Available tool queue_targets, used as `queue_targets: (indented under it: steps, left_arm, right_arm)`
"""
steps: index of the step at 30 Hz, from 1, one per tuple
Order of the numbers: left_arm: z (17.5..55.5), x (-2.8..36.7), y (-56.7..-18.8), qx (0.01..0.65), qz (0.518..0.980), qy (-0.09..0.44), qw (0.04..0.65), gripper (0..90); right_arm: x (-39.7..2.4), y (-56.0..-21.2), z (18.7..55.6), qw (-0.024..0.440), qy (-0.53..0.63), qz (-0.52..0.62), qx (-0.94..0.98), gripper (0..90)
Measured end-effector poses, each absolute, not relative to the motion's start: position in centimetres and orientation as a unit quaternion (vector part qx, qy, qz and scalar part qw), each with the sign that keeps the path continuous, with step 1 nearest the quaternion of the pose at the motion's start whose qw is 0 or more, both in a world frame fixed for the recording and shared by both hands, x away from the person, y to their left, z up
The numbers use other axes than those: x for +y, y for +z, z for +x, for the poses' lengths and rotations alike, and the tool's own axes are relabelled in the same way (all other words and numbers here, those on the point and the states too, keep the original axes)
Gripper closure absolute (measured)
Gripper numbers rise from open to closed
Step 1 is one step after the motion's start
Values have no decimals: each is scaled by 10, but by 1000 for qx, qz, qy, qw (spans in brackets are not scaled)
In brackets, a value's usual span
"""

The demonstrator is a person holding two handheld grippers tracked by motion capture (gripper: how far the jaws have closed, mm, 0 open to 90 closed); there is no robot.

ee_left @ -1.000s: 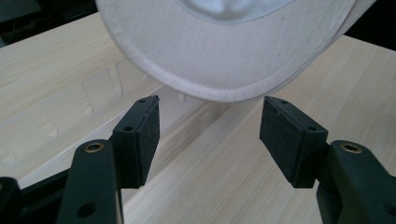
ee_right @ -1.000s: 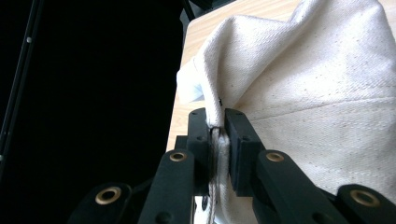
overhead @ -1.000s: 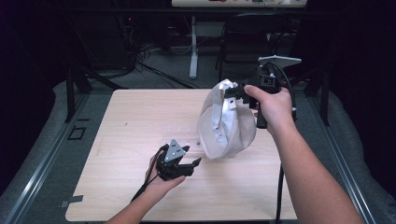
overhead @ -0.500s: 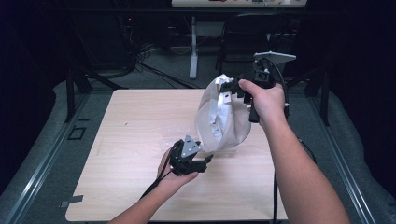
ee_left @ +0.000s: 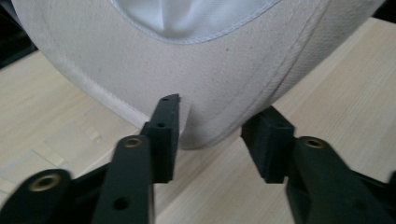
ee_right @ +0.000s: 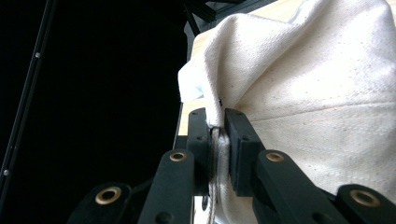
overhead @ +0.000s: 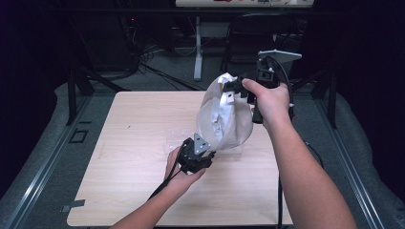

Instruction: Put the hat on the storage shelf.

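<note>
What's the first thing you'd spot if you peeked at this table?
A big cream canvas bag hangs above the pale wooden table, clamped at its top edge by the right tongs. The left tongs have just been closing around its bottom corner, their jaws not yet pressing the cloth.

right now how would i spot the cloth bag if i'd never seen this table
Find the light wooden table in the dark room. Above its right half hangs a bulging cream cloth bag, held up at its top by the right gripper. It is the one pale, soft thing there; the left gripper reaches for its bottom edge.
</note>
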State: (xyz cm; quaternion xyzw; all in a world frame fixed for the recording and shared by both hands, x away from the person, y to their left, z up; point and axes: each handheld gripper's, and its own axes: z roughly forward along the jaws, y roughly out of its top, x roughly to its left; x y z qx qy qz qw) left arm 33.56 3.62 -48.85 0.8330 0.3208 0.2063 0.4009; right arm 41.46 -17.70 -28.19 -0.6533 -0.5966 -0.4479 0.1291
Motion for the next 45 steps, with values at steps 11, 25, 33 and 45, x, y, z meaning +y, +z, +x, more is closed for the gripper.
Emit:
queue_targets:
  steps: [11,25,33,45]
  left_arm:
    - [348,56,-482,322,830,194,413,747]
    - [354,63,-500,342,821,175,422,789]
    - [360,66,-506,359,807,164,439,796]
    - [353,72,-514,389,796,162,436,832]
  right_arm:
    - [-164,-280,415,126,-448,-649,-602,815]
    - [-148,-300,421,130,-427,-649,-616,816]
    - [-140,-310,427,135,-423,-650,-617,815]
    - [-136,-319,429,144,-418,-647,-621,815]
